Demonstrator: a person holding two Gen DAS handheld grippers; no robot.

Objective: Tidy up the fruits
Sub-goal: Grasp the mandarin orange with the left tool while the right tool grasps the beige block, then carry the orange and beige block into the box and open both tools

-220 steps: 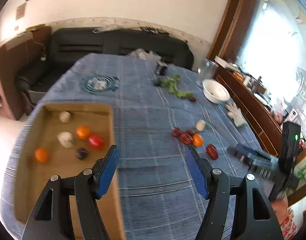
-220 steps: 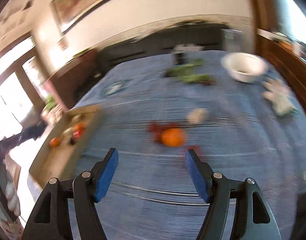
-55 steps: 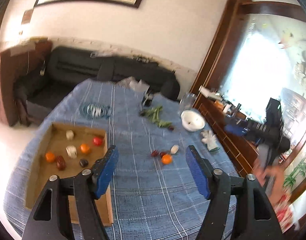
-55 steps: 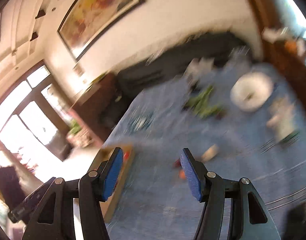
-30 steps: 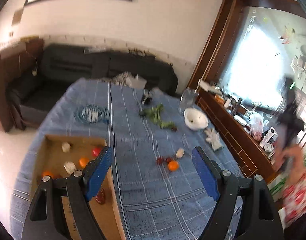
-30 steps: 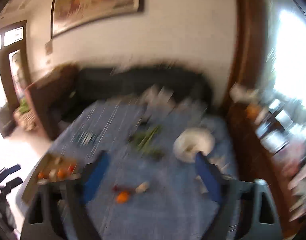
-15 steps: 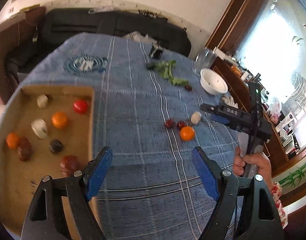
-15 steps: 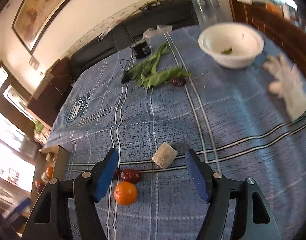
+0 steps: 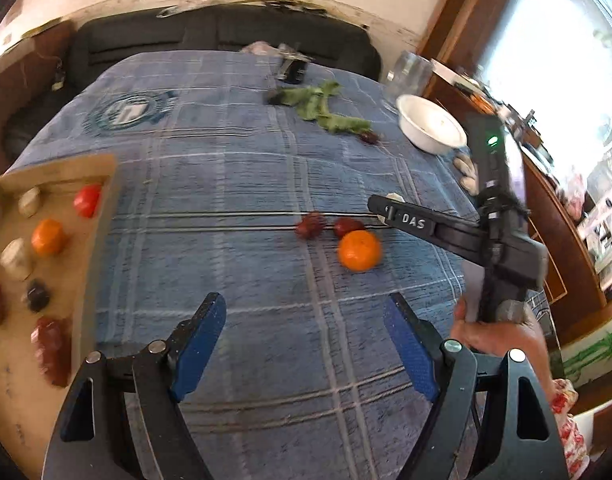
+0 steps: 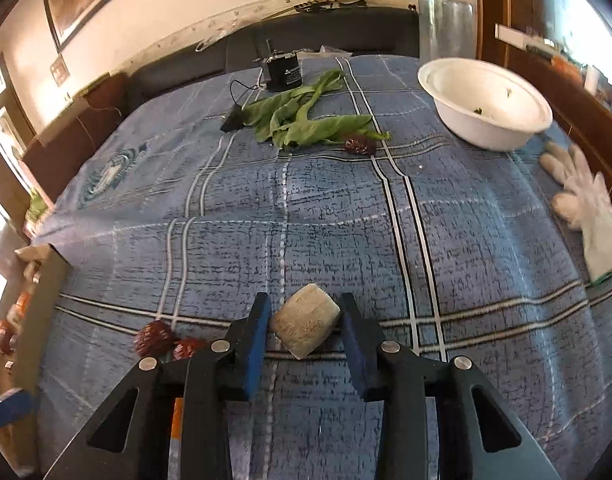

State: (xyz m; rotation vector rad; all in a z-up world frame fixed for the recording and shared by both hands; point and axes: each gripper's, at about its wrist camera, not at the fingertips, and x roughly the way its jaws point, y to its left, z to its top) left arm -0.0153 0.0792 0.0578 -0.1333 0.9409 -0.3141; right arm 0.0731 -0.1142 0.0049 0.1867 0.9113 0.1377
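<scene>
Closing on the pale, rough-skinned chunk of fruit (image 10: pixel 306 326), the right gripper (image 10: pixel 306 330) has its blue pads on either side of it, where it lies on the blue checked tablecloth (image 10: pixel 306 208) near the table's front edge. The jaws have just been narrowing, and the pads sit against or a hair off the chunk's flanks; I cannot tell whether they press yet. The chunk rests on the cloth, tilted a little, not lifted.

To do this well, I would say the squeeze should finish gently and square on the two flat-looking sides, since a blocky piece like this may twist out if caught on a corner. Lifting straight up before swinging across would keep it clear of the neighbours: two dark red wrinkled dates (image 10: pixel 154 338) lie just left of the jaws, and a round orange tangerine (image 9: pixel 359 250) sits beside them.

The left gripper (image 9: pixel 304 340) hovers over bare cloth, jaws spread wide with nothing between them. Off to its left stands the shallow cardboard tray (image 9: pixel 102 168), already holding a red tomato (image 9: pixel 87 200), another orange fruit (image 9: pixel 47 237), pale chunks and dark dates; that looks like the chunk's destination.

Farther back lie green leafy stalks (image 10: pixel 302 118) with one more date at their tip, a white bowl (image 10: pixel 486 100), and a white glove (image 10: pixel 582 204) near the right edge.
</scene>
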